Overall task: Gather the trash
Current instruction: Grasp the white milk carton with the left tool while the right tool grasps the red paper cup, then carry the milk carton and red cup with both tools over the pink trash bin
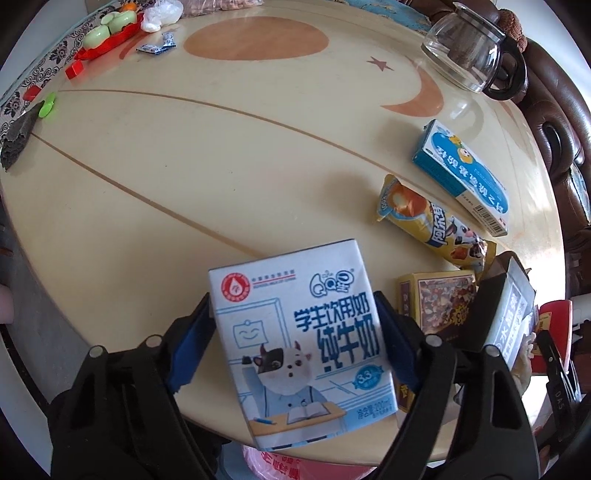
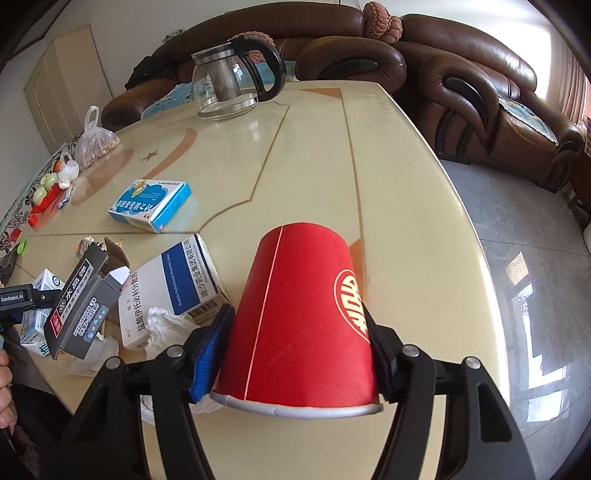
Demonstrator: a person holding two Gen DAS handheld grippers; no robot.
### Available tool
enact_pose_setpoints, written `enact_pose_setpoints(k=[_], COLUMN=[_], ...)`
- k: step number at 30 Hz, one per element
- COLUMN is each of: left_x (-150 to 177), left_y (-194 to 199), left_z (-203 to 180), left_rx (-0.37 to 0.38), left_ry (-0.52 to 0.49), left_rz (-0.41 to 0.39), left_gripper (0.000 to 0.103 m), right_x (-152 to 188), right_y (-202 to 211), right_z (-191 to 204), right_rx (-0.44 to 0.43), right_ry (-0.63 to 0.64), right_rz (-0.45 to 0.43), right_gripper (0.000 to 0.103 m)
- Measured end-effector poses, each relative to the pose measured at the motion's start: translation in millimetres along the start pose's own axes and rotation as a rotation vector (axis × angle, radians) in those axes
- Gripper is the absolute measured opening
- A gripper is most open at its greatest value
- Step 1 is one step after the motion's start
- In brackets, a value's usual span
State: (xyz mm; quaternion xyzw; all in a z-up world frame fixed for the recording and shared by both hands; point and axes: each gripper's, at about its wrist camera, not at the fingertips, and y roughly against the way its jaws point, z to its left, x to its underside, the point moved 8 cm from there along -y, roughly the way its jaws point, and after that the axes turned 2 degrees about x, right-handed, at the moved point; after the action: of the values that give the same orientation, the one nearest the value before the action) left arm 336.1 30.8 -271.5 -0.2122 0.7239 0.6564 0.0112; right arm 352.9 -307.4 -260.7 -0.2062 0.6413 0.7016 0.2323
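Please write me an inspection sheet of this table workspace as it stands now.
Surface: cream table with brown inlay lines, glossy.
Job's things: milk carton and red paper cup, mouth toward the camera; blue medicine box, white-and-blue box, grey box, snack wrapper, crumpled tissue.
Clutter: glass teapot, bag of nuts, small toys and sweets at the far edge.
Grippers: left tongs pressed on the milk carton's sides; right tongs pressed on the cup.
Cables: nothing seen.
Surroundings: brown leather sofa, grey tiled floor, pink bag below the table edge.
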Motion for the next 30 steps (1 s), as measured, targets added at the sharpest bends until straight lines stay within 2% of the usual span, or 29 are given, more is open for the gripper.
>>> enact_pose_setpoints(k=[11,20,25,30], left_x=[2,-1,1,9], left_y=[4,38,66,95], left_z=[0,-4,-1,3], left_rx=[0.037,0.043,0.080,0.072], left_ry=[-0.008,-0.072,-0.093,-0.148], left_rz=[0.030,-0.057,-0.120,-0.183], left_gripper=[0.076,0.076,0.076,0.076], right_x=[-5,-9,-7,-2], right_y=[21,49,77,110], right_z=[1,8,12,15], right_rx=[0.010,0.044,0.060,0.054], right_ry=[0.008,0.031,0.032,0.016], right_rz=[-0.059,-0.093,-0.115,-0.139], right_gripper=[0.062,0.062,0.062,0.063])
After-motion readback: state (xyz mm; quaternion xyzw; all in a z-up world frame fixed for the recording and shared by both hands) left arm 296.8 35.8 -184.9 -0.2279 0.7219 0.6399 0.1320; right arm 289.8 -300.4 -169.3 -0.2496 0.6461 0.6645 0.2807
